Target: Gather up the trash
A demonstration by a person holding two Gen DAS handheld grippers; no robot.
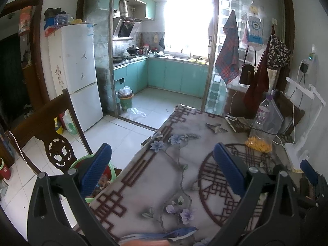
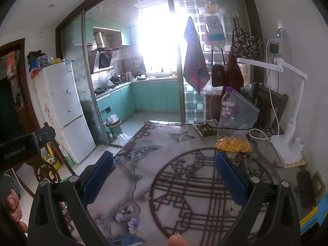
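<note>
My left gripper (image 1: 164,170) hangs open over the left edge of the table with the flowered cloth (image 1: 164,184), nothing between its blue pads. Just behind its left finger stands a green bin (image 1: 79,161) beside the table, with scraps inside. My right gripper (image 2: 164,176) is open too, empty, above the round dark pattern on the cloth. At the table's far side stand a plastic bottle (image 2: 227,104), a clear zip bag with yellow pieces (image 2: 233,144) and a dark packet (image 2: 207,128). The same bottle (image 1: 260,116) and bag (image 1: 258,144) show in the left wrist view.
A white desk lamp (image 2: 287,141) and cables stand at the right wall; a dark flat object (image 2: 305,188) lies near it. A carved wooden chair (image 1: 57,153) stands left of the table. In the kitchen doorway are a lined bin (image 2: 114,127) and a loose plastic bag (image 1: 136,113).
</note>
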